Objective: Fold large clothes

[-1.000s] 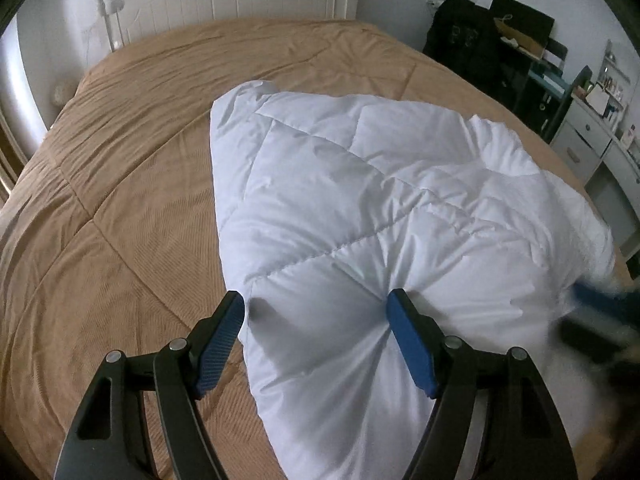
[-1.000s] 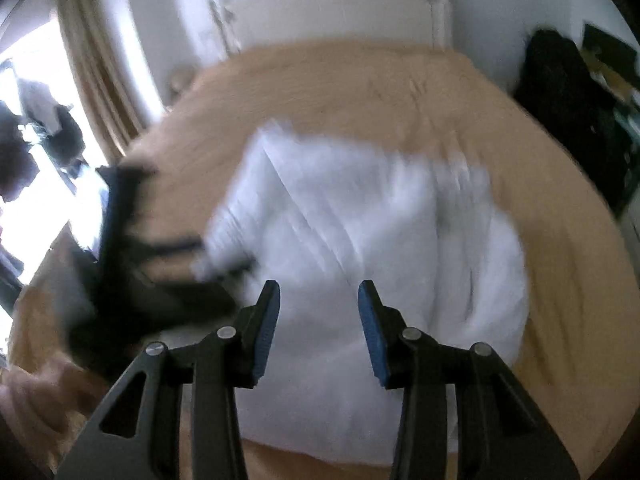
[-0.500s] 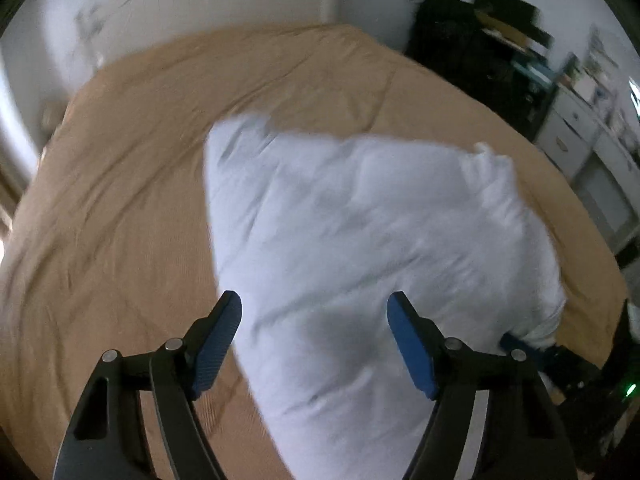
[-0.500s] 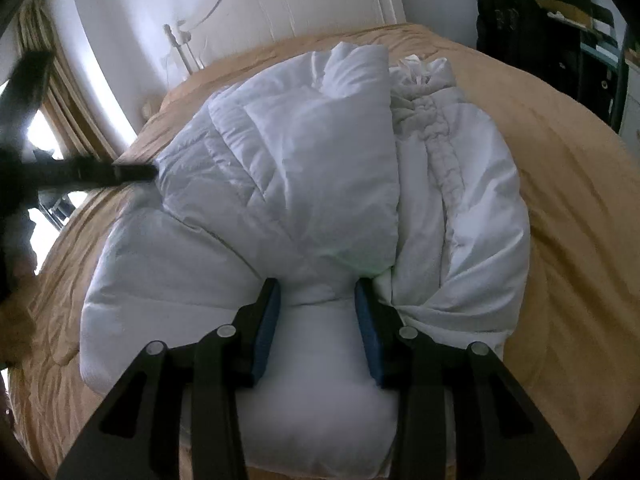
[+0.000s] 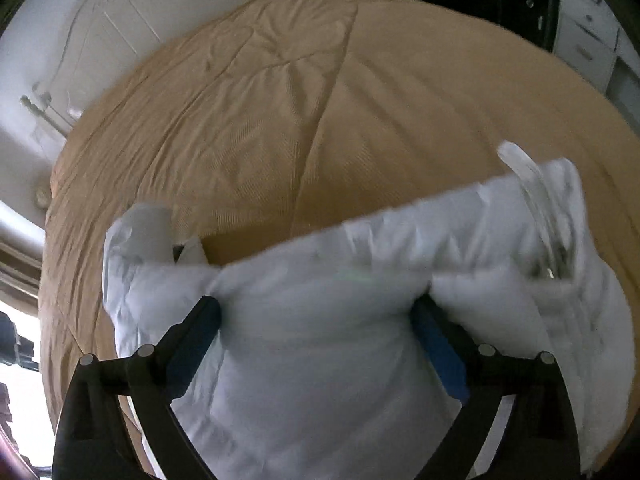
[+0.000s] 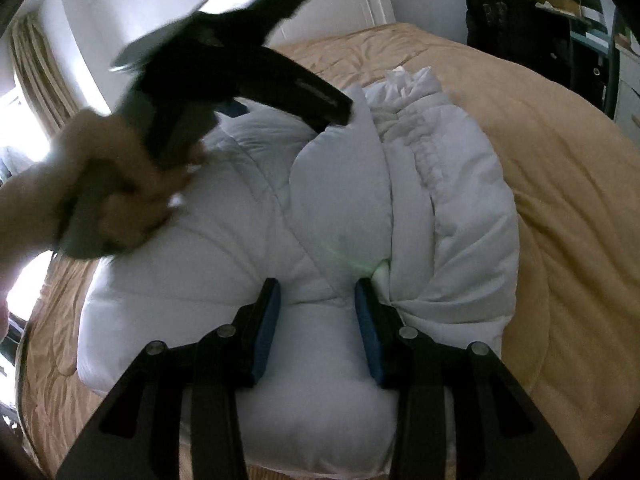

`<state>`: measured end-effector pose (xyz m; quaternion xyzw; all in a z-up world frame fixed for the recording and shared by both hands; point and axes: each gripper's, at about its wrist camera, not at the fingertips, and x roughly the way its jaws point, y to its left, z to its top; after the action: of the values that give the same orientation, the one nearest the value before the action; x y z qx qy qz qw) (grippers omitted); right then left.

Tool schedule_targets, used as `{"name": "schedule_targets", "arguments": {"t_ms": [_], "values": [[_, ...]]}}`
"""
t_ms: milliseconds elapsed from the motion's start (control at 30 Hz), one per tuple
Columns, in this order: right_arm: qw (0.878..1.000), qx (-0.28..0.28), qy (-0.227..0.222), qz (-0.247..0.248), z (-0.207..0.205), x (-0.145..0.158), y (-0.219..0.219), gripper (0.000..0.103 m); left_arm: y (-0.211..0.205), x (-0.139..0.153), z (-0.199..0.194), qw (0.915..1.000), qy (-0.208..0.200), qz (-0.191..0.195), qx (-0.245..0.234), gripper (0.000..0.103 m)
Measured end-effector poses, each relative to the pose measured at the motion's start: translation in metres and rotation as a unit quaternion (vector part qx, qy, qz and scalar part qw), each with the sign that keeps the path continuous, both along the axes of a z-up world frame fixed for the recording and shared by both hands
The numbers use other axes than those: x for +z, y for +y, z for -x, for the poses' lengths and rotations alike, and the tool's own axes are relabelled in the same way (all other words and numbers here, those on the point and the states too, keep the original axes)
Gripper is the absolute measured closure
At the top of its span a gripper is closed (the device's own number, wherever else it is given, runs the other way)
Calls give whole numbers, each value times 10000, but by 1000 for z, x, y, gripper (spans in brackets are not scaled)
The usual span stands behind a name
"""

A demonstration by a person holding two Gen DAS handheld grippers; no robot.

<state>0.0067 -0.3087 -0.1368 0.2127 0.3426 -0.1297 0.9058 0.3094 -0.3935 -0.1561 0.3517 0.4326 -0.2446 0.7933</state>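
A white puffy quilted coat (image 6: 332,208) lies folded on the tan bedspread (image 6: 560,184). My right gripper (image 6: 316,296) pinches a bunched fold of the coat at its near end, jaws partly closed on the fabric. My left gripper (image 5: 316,312) has wide jaws with a thick layer of the coat (image 5: 320,360) between them, pressed against both pads. In the right wrist view the left gripper (image 6: 224,68) and the hand holding it show blurred above the coat's left side.
A white headboard (image 5: 100,52) stands at the far end of the bed. Dark clothing and shelves (image 6: 516,12) and white drawers (image 5: 588,40) stand at the right. A curtained window (image 6: 28,80) is at the left.
The left gripper has swung down onto the coat and now has a thick fold between its jaws. The right gripper stays clamped on the coat's near fold.
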Motion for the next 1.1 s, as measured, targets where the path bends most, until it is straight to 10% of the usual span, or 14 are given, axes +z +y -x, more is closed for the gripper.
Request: {"name": "schedule_targets", "arguments": {"t_ms": [133,233,467,667,800,900,967,1100], "values": [[10000,-85,13,-25,1,-1,-3,64,-10,5,-17,9999,101,17,130,6],[10000,-39,6,-28,2,0,-2,64,4,53,-20,9980,40,592,223,37],[9999,-126,66,69,0,1,2,62,107,140,-1,9824,118,1813,435,30],[9992,-184,262,258,-7,10,10,61,207,88,45,9791,489,1772,873,26],[9939,-320,665,821,-16,24,22,57,265,26,50,9495,1286,2406,1549,22],[9759,-779,1154,1679,-23,34,38,26,285,16,41,9234,1605,2980,1811,19],[9616,-1177,1338,2089,-22,38,41,3,284,17,34,9221,1591,3075,1730,19],[9769,-1138,1222,1334,-14,29,14,0,280,14,14,9108,1735,3408,1557,16]]}}
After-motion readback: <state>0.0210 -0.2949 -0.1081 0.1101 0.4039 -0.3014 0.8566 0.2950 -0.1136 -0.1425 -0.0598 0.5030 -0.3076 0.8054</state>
